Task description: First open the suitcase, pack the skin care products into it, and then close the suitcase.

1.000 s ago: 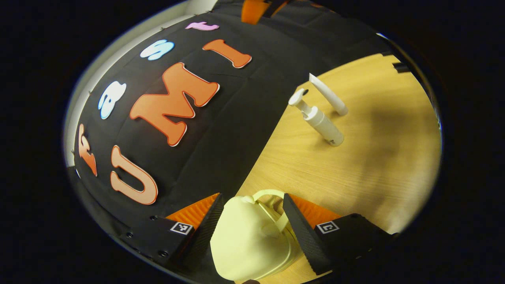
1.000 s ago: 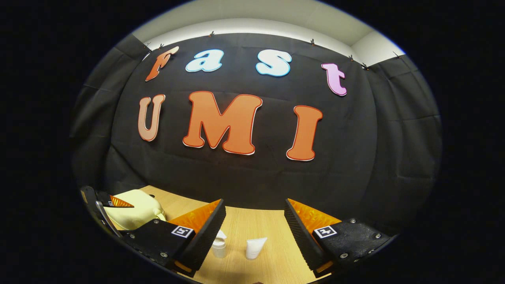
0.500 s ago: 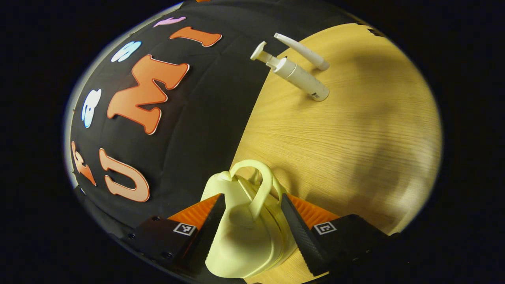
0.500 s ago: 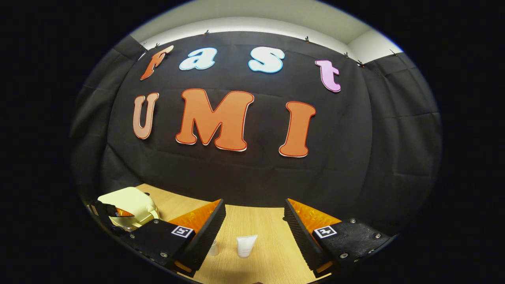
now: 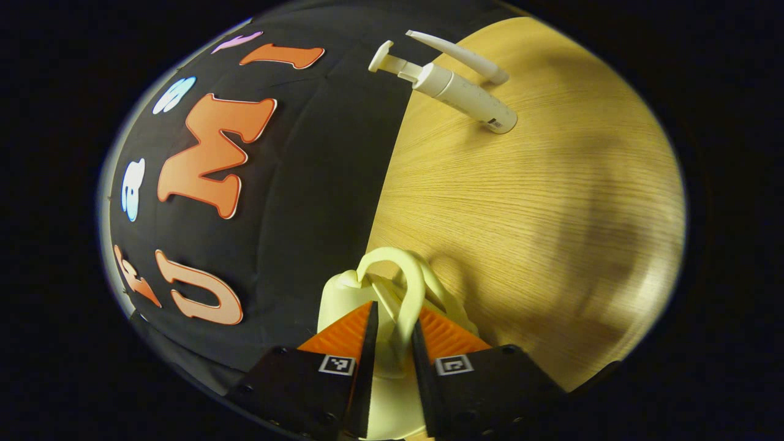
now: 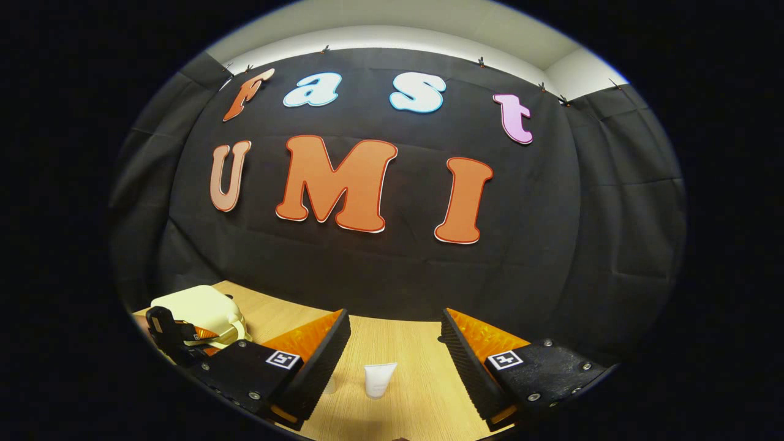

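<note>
Since a second ago, the left gripper [image 5: 392,349] has closed its fingers onto the handle [image 5: 409,294] of the one pale yellow suitcase [image 5: 343,294], pinching it. Far across the wooden table [image 5: 539,202] stand two skin care products, a pump bottle [image 5: 456,92] and a tube [image 5: 459,56]. Near that tube, the right gripper [image 6: 395,352] hangs with fingers spread.

The suitcase [image 5: 392,294] is pale yellow. The pump bottle [image 5: 456,92] and tube [image 6: 379,379] are white; the worktop [image 5: 539,208] is light woodgrain.

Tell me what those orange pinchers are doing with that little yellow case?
The left gripper has pinched the handle of the small pale yellow suitcase, which looks closed. The right gripper waits open above the wooden table. A white pump bottle and tube stand there, unpacked.
</note>
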Available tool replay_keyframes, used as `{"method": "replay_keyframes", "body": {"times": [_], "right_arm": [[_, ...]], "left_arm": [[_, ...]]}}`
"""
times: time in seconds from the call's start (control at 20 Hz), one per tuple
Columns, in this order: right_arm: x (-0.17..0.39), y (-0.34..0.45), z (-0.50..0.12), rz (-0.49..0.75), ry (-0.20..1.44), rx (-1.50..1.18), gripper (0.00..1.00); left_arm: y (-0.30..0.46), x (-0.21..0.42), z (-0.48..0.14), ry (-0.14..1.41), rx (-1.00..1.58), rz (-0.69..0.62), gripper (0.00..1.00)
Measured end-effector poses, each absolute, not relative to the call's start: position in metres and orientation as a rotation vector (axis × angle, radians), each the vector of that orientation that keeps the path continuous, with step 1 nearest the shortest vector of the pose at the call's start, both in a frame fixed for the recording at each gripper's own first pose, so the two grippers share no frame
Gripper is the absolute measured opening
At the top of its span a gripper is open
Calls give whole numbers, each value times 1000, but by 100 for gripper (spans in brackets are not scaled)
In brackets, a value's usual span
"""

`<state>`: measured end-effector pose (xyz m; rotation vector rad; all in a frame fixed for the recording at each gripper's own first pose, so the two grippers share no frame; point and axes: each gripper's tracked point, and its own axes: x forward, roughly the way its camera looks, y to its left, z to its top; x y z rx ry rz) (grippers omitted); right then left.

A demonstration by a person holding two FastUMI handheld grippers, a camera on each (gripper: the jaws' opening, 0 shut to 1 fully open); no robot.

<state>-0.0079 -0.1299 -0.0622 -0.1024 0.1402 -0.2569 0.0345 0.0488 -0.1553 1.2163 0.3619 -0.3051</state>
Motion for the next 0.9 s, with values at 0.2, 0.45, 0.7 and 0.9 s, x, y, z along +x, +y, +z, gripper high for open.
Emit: {"method": "replay_keyframes", "body": {"times": [0.2, 0.45, 0.7, 0.9], "right_arm": [[-7, -129, -62, -262, 143, -103, 95], [2, -116, -57, -250, 135, -103, 95], [12, -96, -54, -225, 134, -111, 95], [17, -78, -52, -210, 135, -109, 95]], "left_arm": [[57, 25, -138, 332, 1100, -254, 13], [75, 31, -109, 295, 970, -143, 13], [94, 36, -98, 321, 830, -71, 13], [105, 34, -93, 313, 748, -22, 13]]}}
